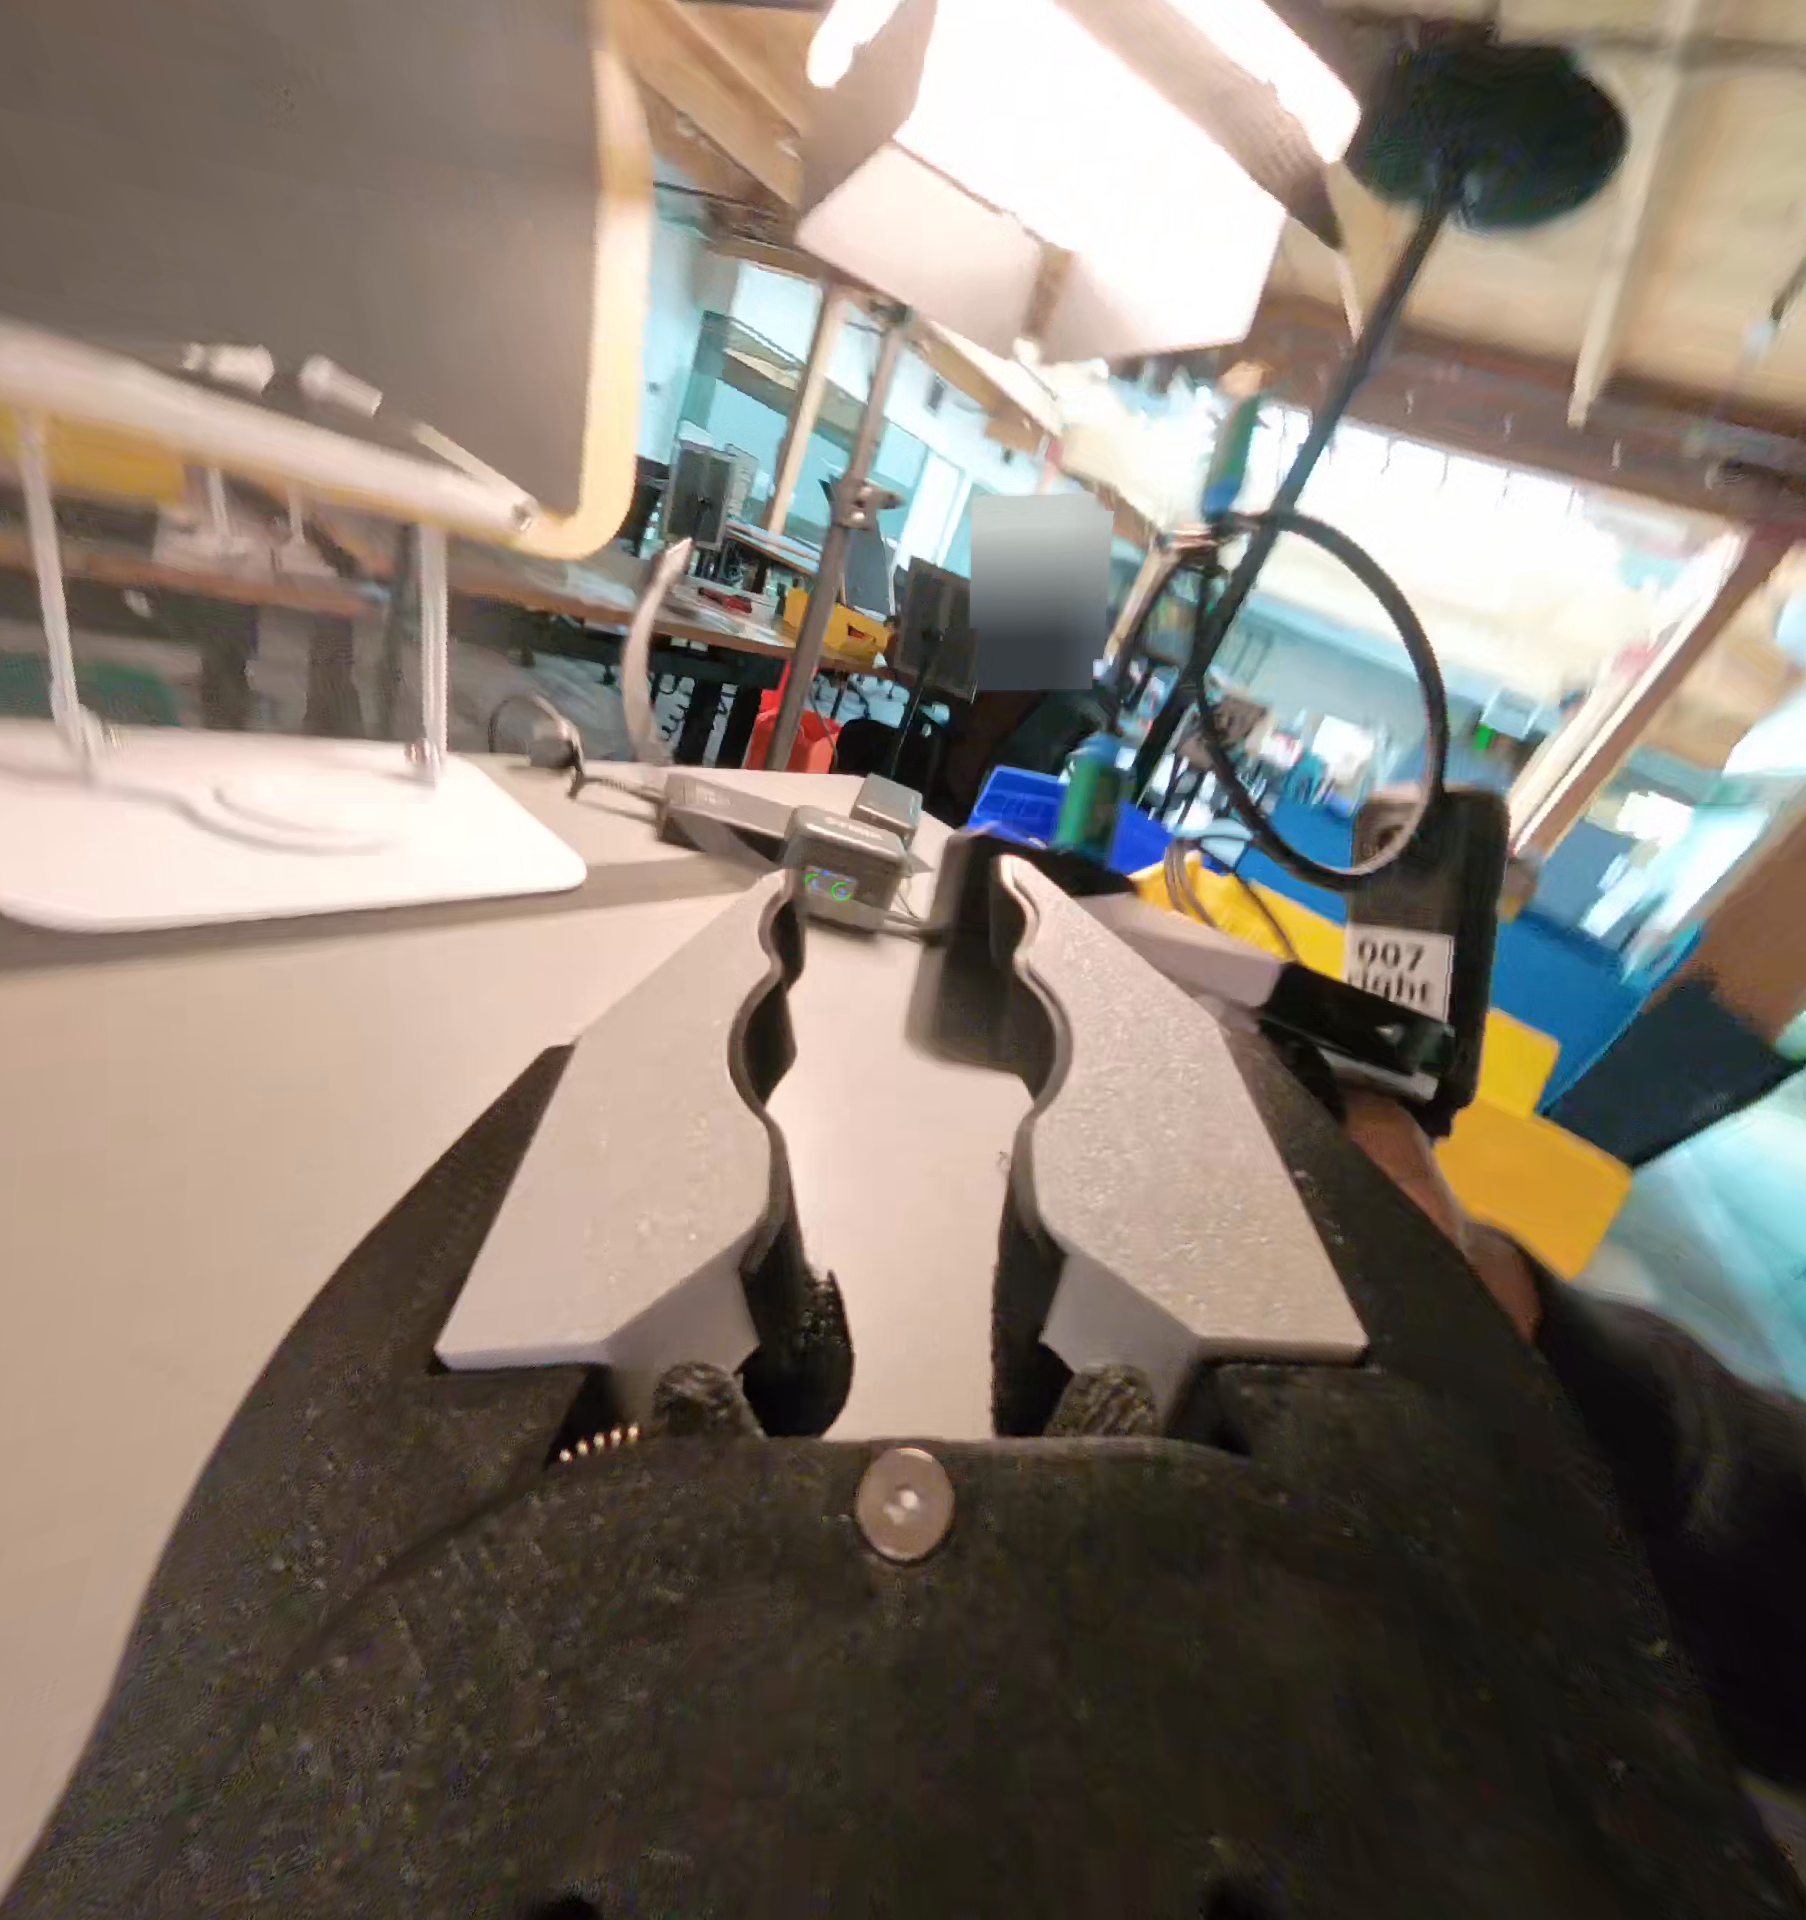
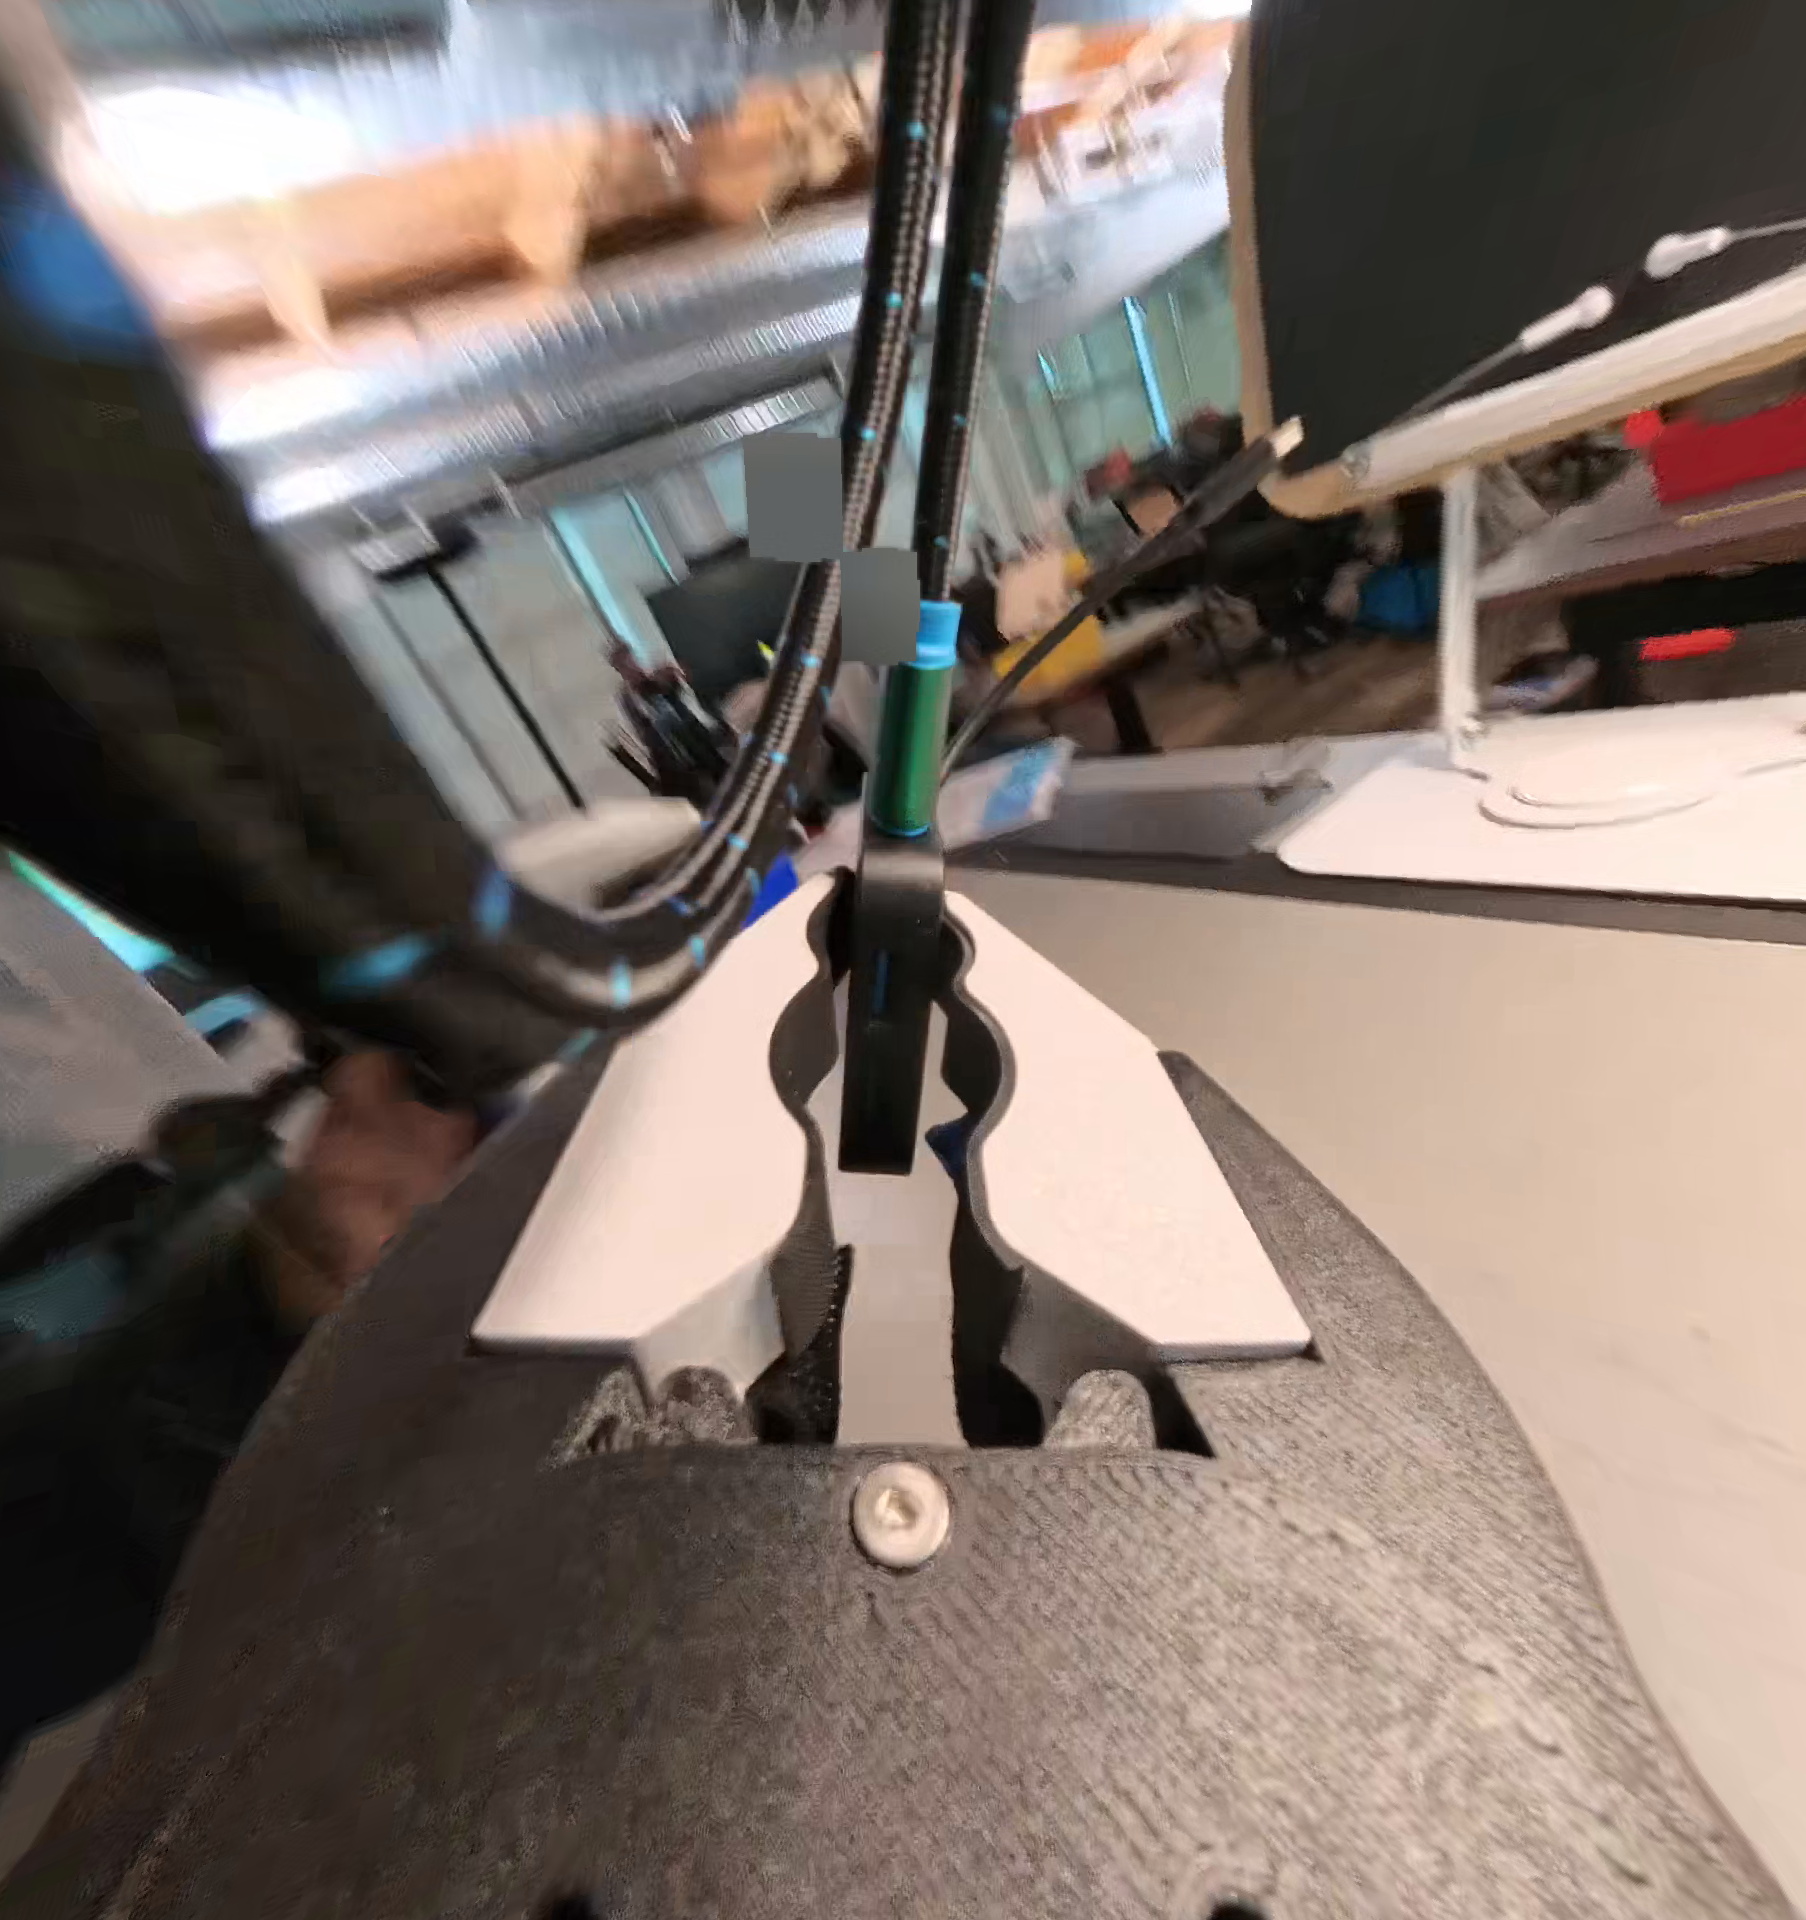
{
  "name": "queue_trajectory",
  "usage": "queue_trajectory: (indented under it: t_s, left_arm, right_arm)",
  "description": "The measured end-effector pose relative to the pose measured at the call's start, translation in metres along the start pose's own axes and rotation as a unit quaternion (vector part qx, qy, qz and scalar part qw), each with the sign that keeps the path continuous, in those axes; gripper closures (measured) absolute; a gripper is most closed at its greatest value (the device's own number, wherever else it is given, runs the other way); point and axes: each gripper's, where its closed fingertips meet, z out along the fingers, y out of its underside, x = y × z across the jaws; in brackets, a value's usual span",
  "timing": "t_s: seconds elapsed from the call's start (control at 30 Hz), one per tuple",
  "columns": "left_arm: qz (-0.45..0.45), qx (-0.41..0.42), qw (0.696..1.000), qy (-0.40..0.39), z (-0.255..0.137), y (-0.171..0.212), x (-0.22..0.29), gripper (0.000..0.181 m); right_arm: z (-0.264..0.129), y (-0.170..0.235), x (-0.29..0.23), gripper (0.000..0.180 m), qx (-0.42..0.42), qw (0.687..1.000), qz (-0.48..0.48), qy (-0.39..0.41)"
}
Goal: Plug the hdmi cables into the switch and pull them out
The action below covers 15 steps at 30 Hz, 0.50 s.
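- The counter [image 1: 203, 1091] spreads under and ahead of both sets of jaws; a white stand base [image 1: 255, 821] sits on it well off to the left of the left gripper's jaws.
- The right gripper [image 2: 891, 925] has its jaws closed on a black HDMI plug [image 2: 883, 1039], held upright between them with its green collar [image 2: 904, 748] and braided cable [image 2: 956, 312] rising above the tips.
- The left gripper [image 1: 894, 894] has its jaws parted with nothing between them. The same plug [image 1: 956, 935] shows just beside its right fingertip, pinched by the other gripper.
- The small grey switch [image 1: 842, 868], with green lights on its near face, lies on the counter just beyond the left jaws' tips and apart from the held plug.
- Progress, as I judge it: this plug is in the air, not seated in the switch. Whether it is about to go in or is just out, the frames do not tell.
- A second braided cable [image 2: 878, 416] runs beside the first and loops down left of the right jaws. Its plug end is out of sight.
- Hard to make out: the switch's ports face away or are too small, so I cannot tell whether anything is plugged in. Thin leads at its side are blurred, and the background is smeared.
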Motion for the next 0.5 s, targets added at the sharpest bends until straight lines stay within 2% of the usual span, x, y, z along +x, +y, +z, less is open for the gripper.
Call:
queue_trajectory:
  t_s: [0.07,0.13,0.23,0.47,0.5]
  left_arm:
    - [-0.107,0.025,0.994,0.028,0.003,0.013,-0.001,0.139]
    - [-0.206,0.030,0.974,0.090,0.011,0.024,0.012,0.125]
    - [-0.259,0.020,0.955,0.145,0.019,0.041,0.033,0.121]
    - [-0.255,0.074,0.943,0.199,0.009,0.036,0.041,0.162]
    - [-0.250,0.078,0.944,0.199,0.008,0.035,0.041,0.164]
  right_arm:
    - [-0.003,-0.008,-0.007,0.166,0.037,0.998,0.038,-0.037]
    - [-0.003,-0.008,-0.012,0.167,0.053,0.996,0.054,-0.056]
    - [0.000,0.001,-0.019,0.167,0.051,0.994,0.063,-0.074]
    - [0.005,0.012,-0.031,0.166,0.051,0.990,0.070,-0.109]
    - [0.005,0.013,-0.032,0.165,0.049,0.990,0.067,-0.109]
